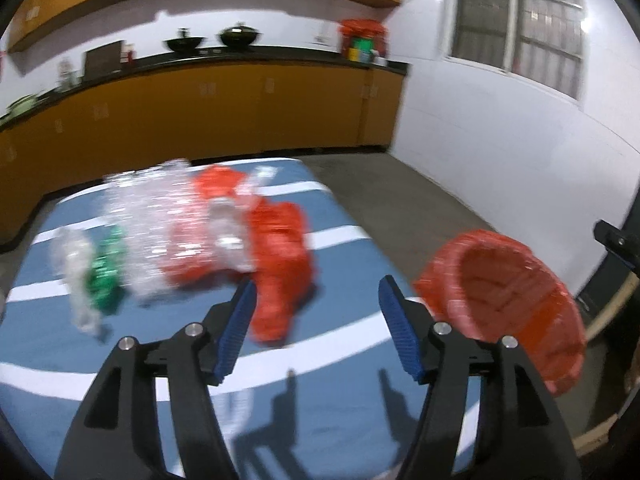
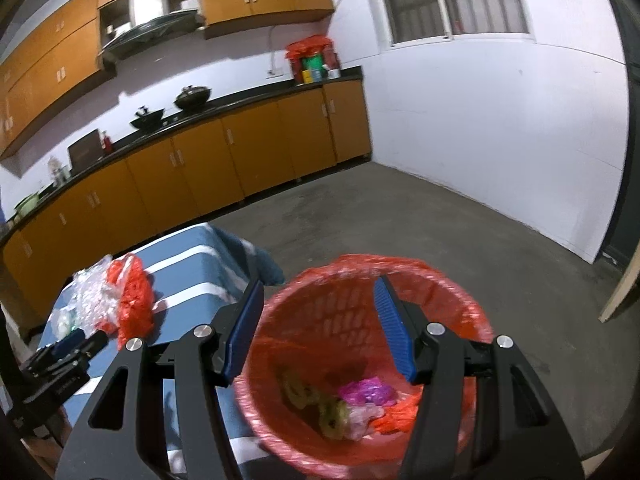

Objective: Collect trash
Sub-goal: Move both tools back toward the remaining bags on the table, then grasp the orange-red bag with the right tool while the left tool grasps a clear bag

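A pile of trash lies on the blue, white-striped table: a red plastic bag, crumpled clear plastic and a green wrapper, all blurred. My left gripper is open and empty, just short of the red bag. Off the table's right edge is a red basket lined with a red bag. My right gripper hangs open over that basket with nothing between its fingers. Inside lie a pink wrapper, yellow-green pieces and an orange scrap. The left gripper shows at the far left.
Orange cabinets under a black counter run along the far wall, with two black woks on top. A white wall with a barred window closes the right side. Concrete floor lies beyond the table. A wooden board leans at the right.
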`<state>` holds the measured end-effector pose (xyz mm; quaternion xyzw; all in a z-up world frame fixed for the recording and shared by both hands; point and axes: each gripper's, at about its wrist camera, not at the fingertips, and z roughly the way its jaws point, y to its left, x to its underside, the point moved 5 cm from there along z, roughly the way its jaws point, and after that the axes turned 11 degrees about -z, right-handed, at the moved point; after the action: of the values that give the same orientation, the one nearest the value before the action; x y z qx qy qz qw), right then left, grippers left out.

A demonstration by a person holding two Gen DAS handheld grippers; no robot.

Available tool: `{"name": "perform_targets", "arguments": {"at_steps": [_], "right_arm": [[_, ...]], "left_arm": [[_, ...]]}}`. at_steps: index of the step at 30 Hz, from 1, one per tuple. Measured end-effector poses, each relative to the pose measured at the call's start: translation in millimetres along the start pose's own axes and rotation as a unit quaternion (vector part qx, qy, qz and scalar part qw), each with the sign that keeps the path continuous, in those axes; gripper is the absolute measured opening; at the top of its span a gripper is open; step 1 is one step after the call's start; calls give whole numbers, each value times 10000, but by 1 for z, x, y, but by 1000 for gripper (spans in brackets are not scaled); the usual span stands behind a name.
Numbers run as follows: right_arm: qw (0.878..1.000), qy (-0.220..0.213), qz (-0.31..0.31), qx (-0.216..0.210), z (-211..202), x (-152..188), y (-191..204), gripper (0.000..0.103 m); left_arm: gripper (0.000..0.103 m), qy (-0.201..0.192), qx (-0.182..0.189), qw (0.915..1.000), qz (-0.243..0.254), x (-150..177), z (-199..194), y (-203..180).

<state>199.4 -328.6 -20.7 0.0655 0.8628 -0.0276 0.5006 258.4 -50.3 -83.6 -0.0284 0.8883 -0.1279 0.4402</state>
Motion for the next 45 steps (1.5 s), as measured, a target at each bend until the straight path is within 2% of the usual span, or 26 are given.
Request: {"name": "perform_targets", "arguments": {"at_steps": [5,10,15,19,25,29,40,45], "right_arm": [[9990,81,-304,-331,11,-4,41,58],[9949,169,-616,-778,26,-9,92,58],[9886,351,-831,-1209,48,-7,142,58],[9824,553,-1025,-1458,74,-1,184,58],[9765,829,-1229,-1563,107,13,227,58],[9754,966,-1297,-1500,124,19,243,62],[9716,1288,-1418,-1387,145,31,250,62],[9693,1392,-1397,-1468,147,32,248,45]], "left_arm": [[68,-161,-543,9979,-328,-5,-15,63],[69,-283,-1137,9909,-655,-10,-30,129],[69,-411,-1495,9822,-1056,-17,-45,177],[69,-481,-1666,9769,-1251,-18,-55,200],[69,-525,-1776,9721,-1441,-16,-60,222],[69,-513,-1842,9696,-1525,-16,-59,234],[69,-383,-1848,9685,-1625,-11,-47,243],[69,-350,-1800,9692,-1645,-12,-42,242]]}}
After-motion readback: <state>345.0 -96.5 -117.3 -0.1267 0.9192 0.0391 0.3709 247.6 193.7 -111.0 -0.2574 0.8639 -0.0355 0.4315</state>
